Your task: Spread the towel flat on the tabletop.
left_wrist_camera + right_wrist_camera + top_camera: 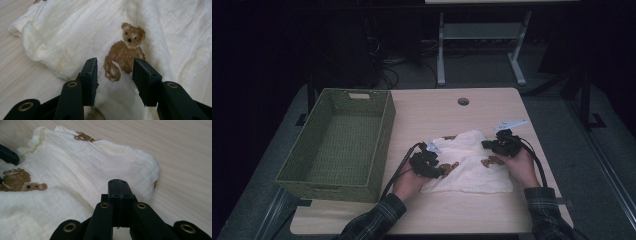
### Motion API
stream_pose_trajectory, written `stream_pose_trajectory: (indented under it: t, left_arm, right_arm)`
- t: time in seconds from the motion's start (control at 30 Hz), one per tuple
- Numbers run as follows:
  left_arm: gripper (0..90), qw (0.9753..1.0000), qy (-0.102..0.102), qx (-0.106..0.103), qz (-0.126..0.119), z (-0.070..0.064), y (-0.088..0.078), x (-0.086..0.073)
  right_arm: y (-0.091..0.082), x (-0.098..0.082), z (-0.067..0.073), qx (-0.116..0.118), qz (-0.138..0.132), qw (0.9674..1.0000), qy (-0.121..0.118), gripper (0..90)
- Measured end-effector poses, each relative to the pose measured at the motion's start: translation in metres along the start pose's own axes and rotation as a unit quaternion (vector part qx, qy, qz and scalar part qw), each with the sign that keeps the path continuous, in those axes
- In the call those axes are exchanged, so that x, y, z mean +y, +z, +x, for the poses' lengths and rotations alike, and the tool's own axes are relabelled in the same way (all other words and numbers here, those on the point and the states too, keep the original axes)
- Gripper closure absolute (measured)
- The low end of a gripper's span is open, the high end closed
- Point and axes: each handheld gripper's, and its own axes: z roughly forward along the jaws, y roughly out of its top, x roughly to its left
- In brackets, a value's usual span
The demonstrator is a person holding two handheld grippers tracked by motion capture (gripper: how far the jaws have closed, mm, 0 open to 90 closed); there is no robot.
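Nearest the table's [492, 105] near edge, two plaid sleeves come in, each hand holding a black gripper that rests on a cream cloth [472, 165]. The cloth lies crumpled near the middle of the table, closer to the near edge and the right side than to the far edge, and is printed with brown teddy bears.

The left gripper [115, 72] sits on the cloth's left part. Its jaws stand partly apart with the fabric under the gap, and the pads press on nothing; one printed bear [126, 50] shows just beyond the tips, and the cloth's folded rim bulges toward the bare wood at the left.

The right gripper [119, 188] is at the cloth's right part. Its jaws are pressed fully together over the fabric; whether a pinch of cloth sits between them cannot be told. Beyond its tips the cloth ends in a rounded fold, with bare wood past it.

Farther left, a green woven basket [387, 120] stands along the table's left edge, well apart from the cloth. A round hole [463, 101] sits near the far edge.
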Motion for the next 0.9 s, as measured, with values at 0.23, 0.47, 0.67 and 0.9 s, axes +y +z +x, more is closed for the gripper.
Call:
stream_pose_trajectory:
  t: [0.23, 0.47, 0.67, 0.9]
  left_arm:
    - [53.8, 0.9998, 0.015, 0.009, 0.005, -0.003, 0.0, 0.0]
    - [54.0, 0.9999, 0.013, 0.005, 0.004, -0.002, 0.0, 0.0]
    - [54.0, 1.0, 0.009, 0.002, 0.002, -0.001, 0.0, 0.0]
    - [54.0, 1.0, 0.008, 0.0, 0.001, 0.0, 0.0, 0.0]
  right_arm:
    - [0.011, -0.008, -0.02, -0.032, 0.015, 0.998, 0.051, 70.5]
    - [0.01, -0.007, -0.014, -0.021, 0.013, 0.9991, 0.033, 89.6]
    - [-0.007, 0.003, 0.005, 0.002, -0.015, 0.9999, 0.006, 90.0]
    - [-0.005, 0.006, 0.038, 0.052, -0.007, 0.998, -0.035, 90.0]
